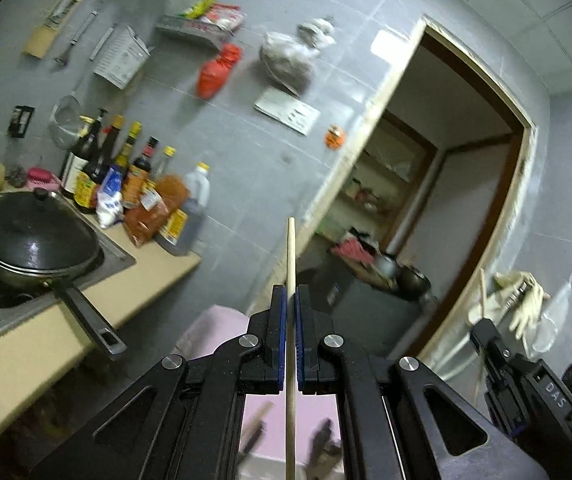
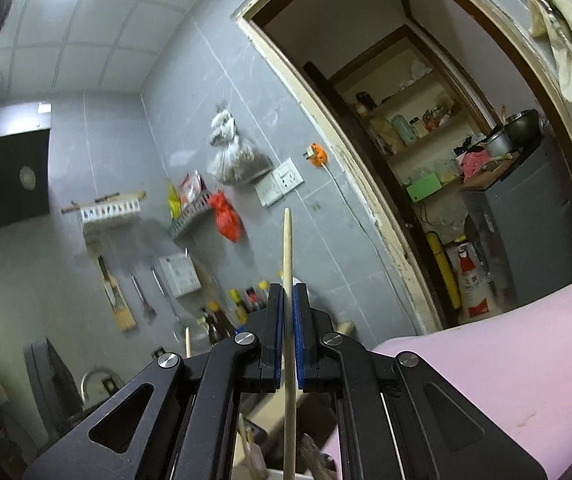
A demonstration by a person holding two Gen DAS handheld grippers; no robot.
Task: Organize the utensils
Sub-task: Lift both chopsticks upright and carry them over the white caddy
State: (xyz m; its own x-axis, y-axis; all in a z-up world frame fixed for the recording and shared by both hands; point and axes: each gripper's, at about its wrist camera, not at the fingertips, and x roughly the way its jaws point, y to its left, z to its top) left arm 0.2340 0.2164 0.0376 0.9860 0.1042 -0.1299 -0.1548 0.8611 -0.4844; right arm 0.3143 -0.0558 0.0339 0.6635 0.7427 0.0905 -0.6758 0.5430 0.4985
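My left gripper (image 1: 291, 300) is shut on a thin wooden chopstick (image 1: 291, 256) that runs between its blue pads and sticks out upward, held in the air. My right gripper (image 2: 288, 298) is shut on another wooden chopstick (image 2: 287, 244), also raised and pointing up. The right gripper (image 1: 490, 340) shows at the right edge of the left wrist view with its chopstick (image 1: 483, 284). Blurred utensil handles (image 1: 256, 432) lie on the pink surface (image 1: 222, 328) below the left gripper.
A kitchen counter (image 1: 46, 344) holds a black lidded wok (image 1: 30, 240) and several sauce bottles (image 1: 126, 172). Utensils hang on the grey tiled wall (image 2: 142, 296). An open doorway (image 2: 426, 152) leads to a pantry with shelves. A pink pad (image 2: 506, 360) lies at the right.
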